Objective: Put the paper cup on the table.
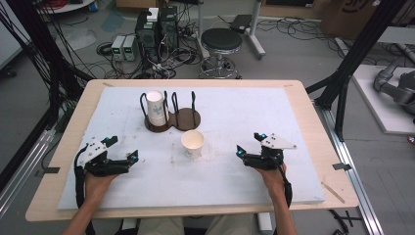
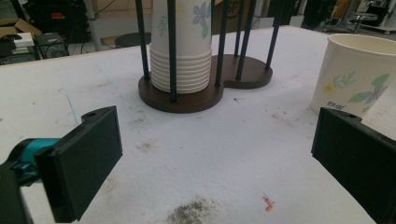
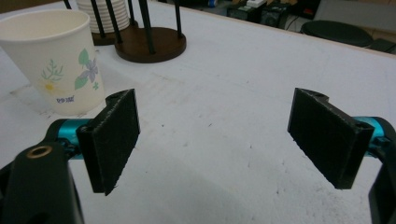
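Observation:
A single white paper cup [image 1: 193, 143] with a flower print stands upright on the white mat, mid-table; it also appears at the right of the left gripper view [image 2: 362, 74] and upper left of the right gripper view [image 3: 56, 60]. Behind it a dark wooden cup holder [image 1: 173, 120] with black rods holds a stack of paper cups [image 1: 155, 108] in its left bay [image 2: 182, 51]; the right bay is bare. My left gripper [image 1: 121, 149] rests open to the cup's left. My right gripper [image 1: 248, 143] rests open to its right. Nothing lies between either pair of jaws.
The white mat [image 1: 244, 112] covers most of the wooden table [image 1: 313, 122]. Beyond the far edge stand a black stool [image 1: 221, 44], computer boxes [image 1: 156, 29] and tangled cables on the floor. Black frame posts [image 1: 352, 58] rise at the right.

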`<state>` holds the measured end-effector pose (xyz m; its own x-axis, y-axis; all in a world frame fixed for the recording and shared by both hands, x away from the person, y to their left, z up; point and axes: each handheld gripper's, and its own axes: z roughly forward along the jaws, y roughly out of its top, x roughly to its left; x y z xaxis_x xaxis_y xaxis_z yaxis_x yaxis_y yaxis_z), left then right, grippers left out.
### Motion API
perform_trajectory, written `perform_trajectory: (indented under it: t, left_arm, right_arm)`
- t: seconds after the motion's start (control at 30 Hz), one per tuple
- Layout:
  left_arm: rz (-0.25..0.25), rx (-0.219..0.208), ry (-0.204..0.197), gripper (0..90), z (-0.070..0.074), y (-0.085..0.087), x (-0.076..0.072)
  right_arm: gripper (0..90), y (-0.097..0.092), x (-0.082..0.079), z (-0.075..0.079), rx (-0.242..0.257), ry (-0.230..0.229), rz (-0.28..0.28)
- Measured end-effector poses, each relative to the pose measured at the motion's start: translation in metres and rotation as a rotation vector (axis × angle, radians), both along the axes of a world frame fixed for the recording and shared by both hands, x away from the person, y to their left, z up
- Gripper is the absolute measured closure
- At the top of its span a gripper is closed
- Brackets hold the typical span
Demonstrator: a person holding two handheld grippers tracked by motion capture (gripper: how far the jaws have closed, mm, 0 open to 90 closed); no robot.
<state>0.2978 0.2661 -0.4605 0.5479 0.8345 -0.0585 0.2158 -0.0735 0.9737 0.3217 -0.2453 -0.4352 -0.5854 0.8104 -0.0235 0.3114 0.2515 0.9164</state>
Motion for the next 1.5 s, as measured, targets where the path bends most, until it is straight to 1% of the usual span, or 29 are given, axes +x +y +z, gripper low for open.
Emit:
perform_trajectory:
  t: [0.03, 0.27, 0.33, 0.47, 0.53, 0.63, 0.77, 1.17, 1.33, 1.37, 1.47, 1.5]
  left_arm:
    - [0.000, -0.001, 0.001, 1.7, 0.000, 0.000, 0.000]
    - [-0.006, -0.004, -0.002, 1.7, 0.000, 0.001, 0.000]
    - [-0.007, -0.004, -0.002, 1.7, 0.000, 0.001, 0.000]
    - [-0.006, 0.000, -0.006, 1.7, 0.000, 0.000, -0.001]
    - [-0.007, 0.001, -0.006, 1.7, 0.000, 0.000, -0.001]
    - [-0.007, -0.002, -0.006, 1.7, 0.000, 0.000, -0.001]
    - [-0.006, -0.006, -0.006, 1.7, 0.000, 0.000, -0.001]
    - [-0.002, -0.001, -0.002, 1.7, 0.000, 0.000, 0.000]
    - [-0.003, -0.003, -0.001, 1.7, 0.000, 0.001, 0.000]
    - [-0.004, -0.003, -0.002, 1.7, 0.000, 0.001, 0.000]
    - [-0.005, -0.004, -0.003, 1.7, 0.000, 0.000, 0.000]
    - [-0.007, -0.005, -0.003, 1.7, 0.000, 0.001, 0.000]
  right_arm:
    - [17.1, -0.002, 0.000, -0.001, 0.005, -0.014, -0.009]
    - [17.2, -0.009, -0.003, -0.005, 0.019, -0.015, -0.030]
    - [17.1, -0.010, -0.003, -0.006, 0.006, -0.024, -0.034]
    - [17.1, -0.011, -0.003, -0.009, 0.006, -0.029, -0.050]
    - [17.1, -0.011, -0.003, -0.010, 0.012, -0.025, -0.047]
    - [17.1, -0.010, -0.003, -0.011, 0.003, -0.022, -0.050]
    - [17.1, -0.011, -0.003, -0.013, -0.001, -0.029, -0.052]
    - [17.1, -0.015, -0.005, -0.015, 0.021, -0.039, -0.041]
    - [17.1, -0.013, -0.005, -0.016, 0.005, -0.032, -0.036]
    - [17.1, -0.013, -0.005, -0.016, -0.003, -0.037, -0.034]
    - [17.1, -0.012, -0.005, -0.016, -0.006, -0.038, -0.038]
    - [17.1, -0.012, -0.005, -0.016, -0.007, -0.035, -0.031]
